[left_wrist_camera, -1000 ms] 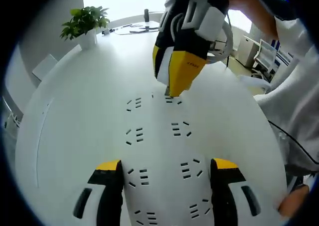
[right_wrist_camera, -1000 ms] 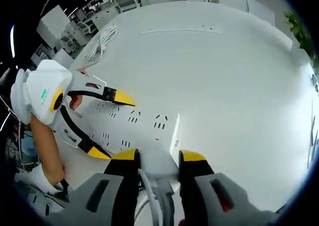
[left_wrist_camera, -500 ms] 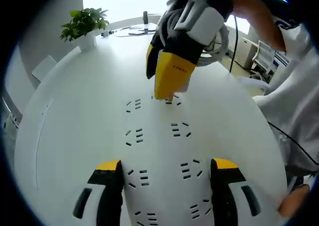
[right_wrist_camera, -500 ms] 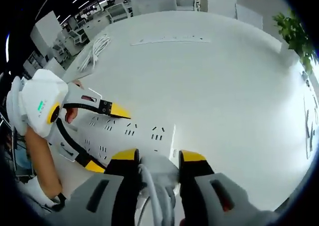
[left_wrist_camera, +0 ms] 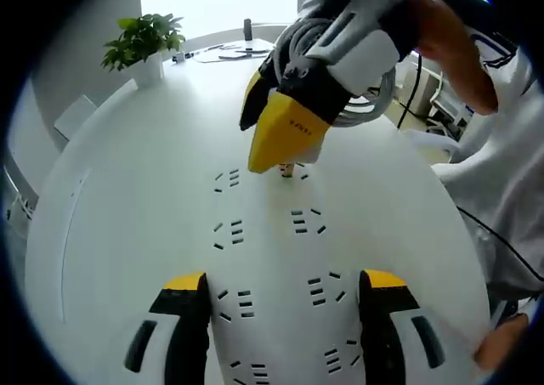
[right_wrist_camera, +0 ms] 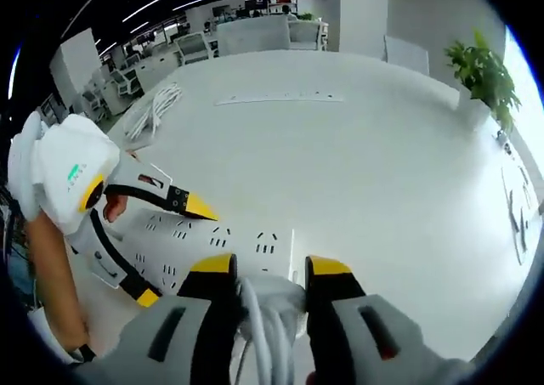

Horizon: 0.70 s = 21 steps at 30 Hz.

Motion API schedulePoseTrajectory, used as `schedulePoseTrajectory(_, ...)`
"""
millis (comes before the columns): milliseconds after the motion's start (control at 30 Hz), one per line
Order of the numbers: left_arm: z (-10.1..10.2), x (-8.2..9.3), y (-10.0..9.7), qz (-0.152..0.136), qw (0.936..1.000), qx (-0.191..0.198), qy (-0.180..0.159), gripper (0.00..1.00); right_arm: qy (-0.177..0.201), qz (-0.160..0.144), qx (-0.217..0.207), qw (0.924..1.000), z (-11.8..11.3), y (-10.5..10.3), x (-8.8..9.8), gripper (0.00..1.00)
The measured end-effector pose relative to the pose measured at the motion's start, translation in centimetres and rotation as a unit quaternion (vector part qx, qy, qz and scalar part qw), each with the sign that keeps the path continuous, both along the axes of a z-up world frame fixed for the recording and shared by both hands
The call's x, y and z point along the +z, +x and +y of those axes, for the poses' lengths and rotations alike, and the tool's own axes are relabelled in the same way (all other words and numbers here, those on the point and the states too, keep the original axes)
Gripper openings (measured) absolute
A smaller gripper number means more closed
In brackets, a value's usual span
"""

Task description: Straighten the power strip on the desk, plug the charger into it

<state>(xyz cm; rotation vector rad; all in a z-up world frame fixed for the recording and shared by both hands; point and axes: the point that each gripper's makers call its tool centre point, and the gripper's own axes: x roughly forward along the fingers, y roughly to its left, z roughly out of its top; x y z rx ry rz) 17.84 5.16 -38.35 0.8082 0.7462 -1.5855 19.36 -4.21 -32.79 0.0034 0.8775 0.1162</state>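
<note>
The white power strip (left_wrist_camera: 280, 257) lies on the white desk and runs away from me between my left gripper's (left_wrist_camera: 282, 287) jaws, which press on its two long sides. From above comes my right gripper (left_wrist_camera: 285, 147), shut on the white charger (left_wrist_camera: 293, 160). The charger's metal prongs (left_wrist_camera: 286, 172) hang just over a far socket, tilted. In the right gripper view, the charger (right_wrist_camera: 270, 293) and its white cable (right_wrist_camera: 255, 338) sit between my right gripper's (right_wrist_camera: 270, 270) jaws, above the strip's end (right_wrist_camera: 268, 245). The left gripper (right_wrist_camera: 174, 253) straddles the strip there.
A potted plant (left_wrist_camera: 144, 36) stands at the desk's far left, with small items (left_wrist_camera: 229, 52) near it. A second long strip (right_wrist_camera: 280, 99) and a coiled white cable (right_wrist_camera: 157, 104) lie farther along the desk. A person's sleeve (left_wrist_camera: 501, 172) is at the right.
My right gripper has tilted and drawn back a little with the charger, so the prongs now show above the far socket. The left gripper and the strip have stayed still.
</note>
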Motion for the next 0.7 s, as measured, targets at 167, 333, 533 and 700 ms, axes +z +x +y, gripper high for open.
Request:
schedulePoseTrajectory(167,0.0,0.0,0.0,-0.002,1.0,-0.001,0.003,0.73,0.005,-0.027,-0.008,0.9996,0.1,-0.3,0.1,0.3)
schedulePoseTrajectory(333,0.0,-0.1,0.0,-0.006,0.9999,0.001,0.01,0.73,-0.023,-0.046,-0.01,0.9986,0.3,-0.1,0.4,0.3)
schedulePoseTrajectory(533,-0.1,-0.1,0.1,-0.006,0.9999,0.005,0.01,0.72,-0.077,-0.054,-0.007,0.9955,0.8,0.4,0.6,0.3)
schedulePoseTrajectory(700,-0.1,-0.1,0.1,-0.006,0.9999,0.008,0.011,0.72,-0.1,-0.067,-0.01,0.9927,0.9,0.3,0.7,0.3)
